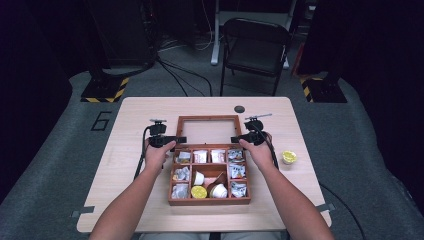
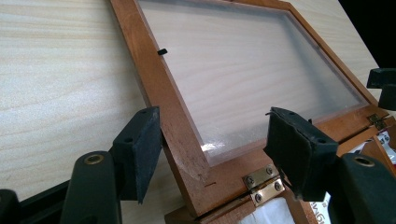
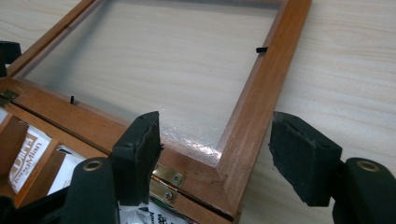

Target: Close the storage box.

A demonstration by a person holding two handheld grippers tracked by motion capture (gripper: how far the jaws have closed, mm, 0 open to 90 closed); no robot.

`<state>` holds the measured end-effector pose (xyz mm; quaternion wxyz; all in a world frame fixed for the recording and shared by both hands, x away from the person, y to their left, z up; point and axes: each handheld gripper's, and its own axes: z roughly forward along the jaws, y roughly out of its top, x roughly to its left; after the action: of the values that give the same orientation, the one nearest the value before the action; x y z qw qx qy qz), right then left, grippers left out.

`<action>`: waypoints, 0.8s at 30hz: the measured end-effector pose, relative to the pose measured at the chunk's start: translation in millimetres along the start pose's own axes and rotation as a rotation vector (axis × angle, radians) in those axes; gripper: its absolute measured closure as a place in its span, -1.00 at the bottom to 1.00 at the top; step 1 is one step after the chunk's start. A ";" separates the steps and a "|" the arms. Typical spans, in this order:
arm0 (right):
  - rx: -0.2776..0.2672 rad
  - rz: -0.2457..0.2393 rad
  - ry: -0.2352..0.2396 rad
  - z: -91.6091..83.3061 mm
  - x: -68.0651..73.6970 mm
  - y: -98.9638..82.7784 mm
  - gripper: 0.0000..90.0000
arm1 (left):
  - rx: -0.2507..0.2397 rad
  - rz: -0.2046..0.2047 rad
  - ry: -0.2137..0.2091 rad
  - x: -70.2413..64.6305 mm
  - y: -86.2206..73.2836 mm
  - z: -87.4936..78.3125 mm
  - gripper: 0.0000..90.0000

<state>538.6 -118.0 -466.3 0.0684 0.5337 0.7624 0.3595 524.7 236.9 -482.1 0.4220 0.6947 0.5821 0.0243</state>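
While the worktop (image 1: 135, 150) carries everything, the biggest thing on it is the box (image 1: 209, 201), a wooden tray of compartments holding packets and small cups, sitting near the person's edge. Its lid (image 1: 207, 118) — a wooden frame round a clear pane — lies swung fully back, flat on the worktop beyond the box, joined to it by brass hinges (image 2: 265, 184). A yellow cup (image 1: 289, 157) stands apart to the right of the box.

The left tool (image 1: 176, 139) sits at the lid's near left corner, its jaws partly apart and straddling the frame's side rail; in the left gripper view one pad (image 2: 144, 149) stands against the rail's outer edge, the other hangs over the pane, clear of the wood. The right tool (image 1: 236, 139) mirrors this at the near right corner — jaws moderately wide, one pad (image 3: 142, 156) above the hinge rail, the other out over bare worktop, neither pressing the frame. Nothing is clamped.
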 end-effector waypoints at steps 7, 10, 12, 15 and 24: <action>0.013 -0.007 -0.003 4.6 1.9 0.7 -0.28 | 0.002 -0.009 -0.004 1.3 -0.2 2.0 -0.23; 0.024 0.006 -0.003 6.3 1.3 0.5 -0.28 | 0.013 -0.004 -0.005 2.2 -0.7 3.1 -0.24; 0.027 -0.002 -0.003 7.7 0.0 0.2 -0.29 | 0.009 -0.006 -0.005 2.0 -0.8 3.8 -0.25; 0.030 -0.002 -0.005 9.0 0.0 0.3 -0.31 | -0.002 -0.016 -0.005 1.4 -0.7 4.4 -0.25; 0.038 0.012 -0.001 11.9 -1.1 1.7 -0.35 | 0.006 -0.019 -0.011 3.8 -1.0 7.2 -0.29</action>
<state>546.2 -113.0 -474.3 0.0565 0.5398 0.7659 0.3449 529.0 236.1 -489.1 0.4232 0.6905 0.5865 0.0147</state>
